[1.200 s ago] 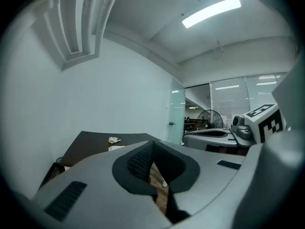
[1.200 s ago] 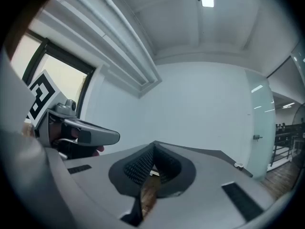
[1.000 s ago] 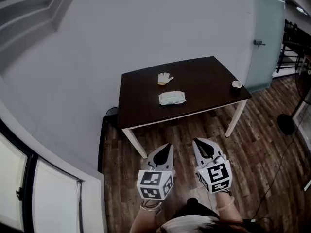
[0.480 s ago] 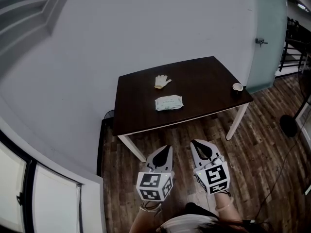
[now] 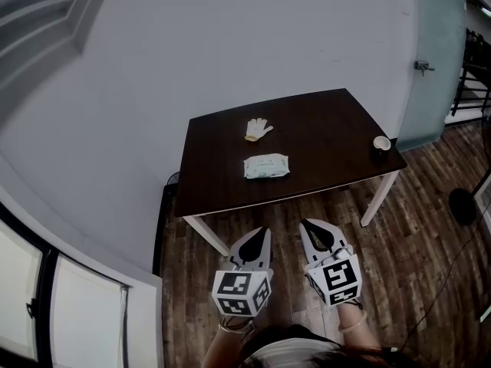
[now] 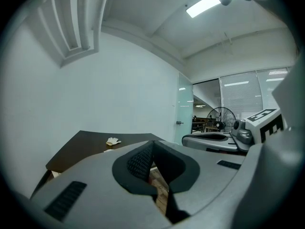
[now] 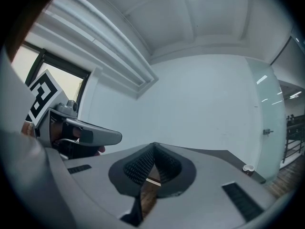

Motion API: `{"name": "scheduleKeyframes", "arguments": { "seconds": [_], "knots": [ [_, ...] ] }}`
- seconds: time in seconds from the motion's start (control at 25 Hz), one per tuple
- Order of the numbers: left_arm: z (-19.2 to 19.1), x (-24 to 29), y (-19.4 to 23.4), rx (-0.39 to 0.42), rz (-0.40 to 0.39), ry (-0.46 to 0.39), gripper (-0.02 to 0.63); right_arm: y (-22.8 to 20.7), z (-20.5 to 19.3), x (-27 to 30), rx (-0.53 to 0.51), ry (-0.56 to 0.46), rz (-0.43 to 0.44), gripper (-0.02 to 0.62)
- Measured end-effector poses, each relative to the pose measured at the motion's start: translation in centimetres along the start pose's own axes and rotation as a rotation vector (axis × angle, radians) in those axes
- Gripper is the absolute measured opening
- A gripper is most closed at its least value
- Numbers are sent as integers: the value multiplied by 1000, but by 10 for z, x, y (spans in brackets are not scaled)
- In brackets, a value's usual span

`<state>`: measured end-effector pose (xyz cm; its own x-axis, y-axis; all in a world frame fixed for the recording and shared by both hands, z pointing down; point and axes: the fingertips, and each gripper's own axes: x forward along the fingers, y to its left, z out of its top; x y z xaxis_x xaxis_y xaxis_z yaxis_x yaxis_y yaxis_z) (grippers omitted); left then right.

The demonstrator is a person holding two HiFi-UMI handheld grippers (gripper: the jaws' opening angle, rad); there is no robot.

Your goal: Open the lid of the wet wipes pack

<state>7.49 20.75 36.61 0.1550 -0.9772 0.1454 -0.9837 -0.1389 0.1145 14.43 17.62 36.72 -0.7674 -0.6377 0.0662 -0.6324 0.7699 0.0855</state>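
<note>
Approach stage. Left gripper and right gripper, both closed and empty, point at the table, well short of it. The pack lies flat mid-table. Best practice: open the jaws first, steady the pack, then lift its lid. The dark tabletop also bears a glove and a cup; wood floor, pale wall.
</note>
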Motion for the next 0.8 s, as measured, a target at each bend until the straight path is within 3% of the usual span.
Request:
{"name": "scheduleKeyframes", "arguments": {
  "seconds": [0.4,0.8],
  "knots": [
    [-2,41,4,9,1,28,18,-31,-9,31,9,1,9,6],
    [2,90,43,2,-7,34,18,-50,-15,88,19,12,2,6]
  ]
}}
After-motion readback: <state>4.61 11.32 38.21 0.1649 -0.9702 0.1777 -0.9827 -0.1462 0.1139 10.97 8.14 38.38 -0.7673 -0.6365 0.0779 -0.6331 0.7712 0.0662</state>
